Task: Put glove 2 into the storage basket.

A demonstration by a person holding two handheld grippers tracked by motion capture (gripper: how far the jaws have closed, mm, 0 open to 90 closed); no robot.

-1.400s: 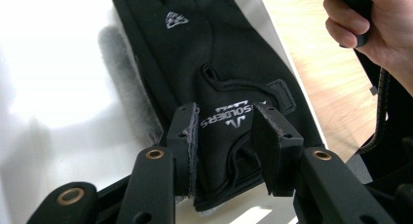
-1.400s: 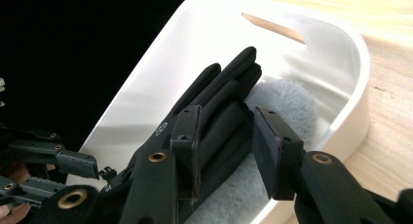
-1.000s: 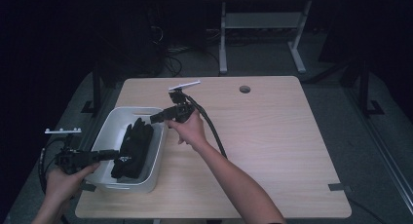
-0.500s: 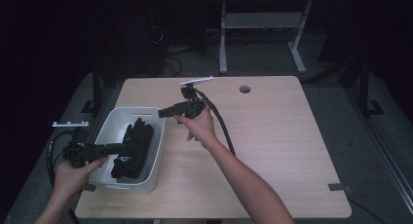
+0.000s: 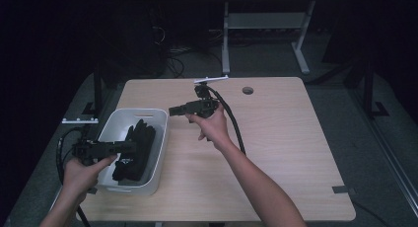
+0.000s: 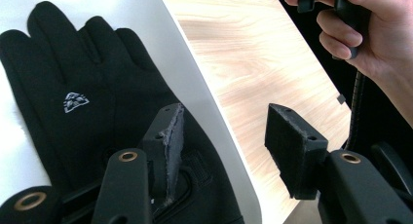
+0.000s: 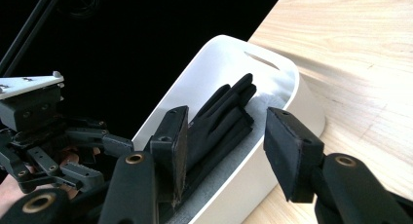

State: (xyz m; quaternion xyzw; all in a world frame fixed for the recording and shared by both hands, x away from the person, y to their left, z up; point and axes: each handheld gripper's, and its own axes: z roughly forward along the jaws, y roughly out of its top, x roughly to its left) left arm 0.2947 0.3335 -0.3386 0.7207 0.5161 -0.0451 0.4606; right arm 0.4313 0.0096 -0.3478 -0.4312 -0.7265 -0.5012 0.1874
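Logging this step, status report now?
Left gripper open, jaws astride bin wall. Right gripper open, empty, off the table. Black gloves in white bin. Nothing blocking.

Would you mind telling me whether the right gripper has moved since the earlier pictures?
Yes. The right gripper has drawn back from the bin toward the table's middle.

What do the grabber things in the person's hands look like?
Both the left gripper and the right gripper are black, with two flat padded jaws and brass-coloured rivets. Each carries a grey three-cornered plate on top and trails a thick black cable. The person's forearms are bare, without sleeves.
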